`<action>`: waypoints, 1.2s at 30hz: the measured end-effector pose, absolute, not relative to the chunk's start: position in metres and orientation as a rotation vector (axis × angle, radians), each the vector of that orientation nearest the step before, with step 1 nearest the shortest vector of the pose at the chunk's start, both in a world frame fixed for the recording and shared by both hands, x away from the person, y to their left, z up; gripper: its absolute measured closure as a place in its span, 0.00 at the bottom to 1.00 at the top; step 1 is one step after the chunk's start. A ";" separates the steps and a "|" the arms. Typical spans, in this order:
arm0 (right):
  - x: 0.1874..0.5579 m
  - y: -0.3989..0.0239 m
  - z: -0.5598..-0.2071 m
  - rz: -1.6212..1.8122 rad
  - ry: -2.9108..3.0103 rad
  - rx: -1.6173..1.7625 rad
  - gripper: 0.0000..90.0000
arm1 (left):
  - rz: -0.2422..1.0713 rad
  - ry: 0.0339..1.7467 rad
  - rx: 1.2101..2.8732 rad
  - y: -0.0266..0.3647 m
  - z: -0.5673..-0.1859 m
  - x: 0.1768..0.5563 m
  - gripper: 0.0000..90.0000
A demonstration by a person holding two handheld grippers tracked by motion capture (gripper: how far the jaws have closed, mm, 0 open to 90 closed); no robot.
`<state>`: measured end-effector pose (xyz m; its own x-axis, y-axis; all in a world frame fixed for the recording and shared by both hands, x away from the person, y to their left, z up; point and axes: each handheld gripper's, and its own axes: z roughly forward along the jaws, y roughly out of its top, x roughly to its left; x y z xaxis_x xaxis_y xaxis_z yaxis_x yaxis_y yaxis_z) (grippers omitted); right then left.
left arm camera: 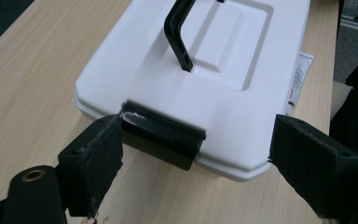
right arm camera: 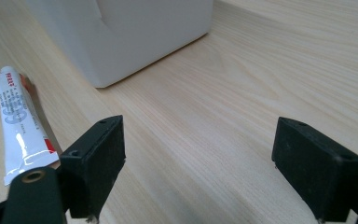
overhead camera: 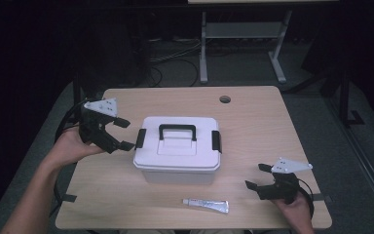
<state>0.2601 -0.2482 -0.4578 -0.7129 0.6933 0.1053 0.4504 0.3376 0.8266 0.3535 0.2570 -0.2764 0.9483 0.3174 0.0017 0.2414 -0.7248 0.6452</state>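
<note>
Left gripper (overhead camera: 122,133), held at the left end of the white box (overhead camera: 177,149), has its jaws spread wide, one tip just beside the black latch (overhead camera: 140,138) on that end. From the left gripper view, the left gripper (left arm camera: 196,158) frames that latch (left arm camera: 161,135) between its two pads, the left-hand pad (left arm camera: 95,154) touching or nearly touching the latch's corner, the other pad well off to the side. Nothing is pinched.

That white box sits near the middle of the wooden table (overhead camera: 253,126), lid on, with a black carry handle (overhead camera: 177,130) on top and a second black latch (overhead camera: 216,141) on its right end.

Near the table's front right corner, the right gripper (overhead camera: 255,176) rests low in the person's hand, jaws likewise spread apart and holding nothing; in the right gripper view its pads (right arm camera: 98,154) stand over bare wood.

Between the box and the front edge lies a small white tube (overhead camera: 206,204), flat on the table, apart from the box and to the left of the right gripper.

Beyond the table, grey table legs (overhead camera: 203,48) and cables (overhead camera: 175,58) show on the dark floor.
</note>
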 end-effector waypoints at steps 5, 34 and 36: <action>0.260 -0.248 -0.457 1.317 2.335 1.030 0.19 | 0.136 0.382 2.423 0.248 -0.275 0.359 0.18; 0.260 -0.247 -0.457 1.330 2.344 1.001 0.19 | 0.036 0.268 2.533 0.185 -0.269 0.397 0.24; 0.260 -0.246 -0.457 1.330 2.346 0.998 0.19 | 0.028 0.263 2.540 0.181 -0.270 0.399 0.25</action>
<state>0.2596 -0.2464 -0.4570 -0.7284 0.6777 0.1011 0.4347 0.3430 0.8327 0.3995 0.1811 -0.2698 0.9803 0.1940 -0.0373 0.1819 -0.8129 0.5533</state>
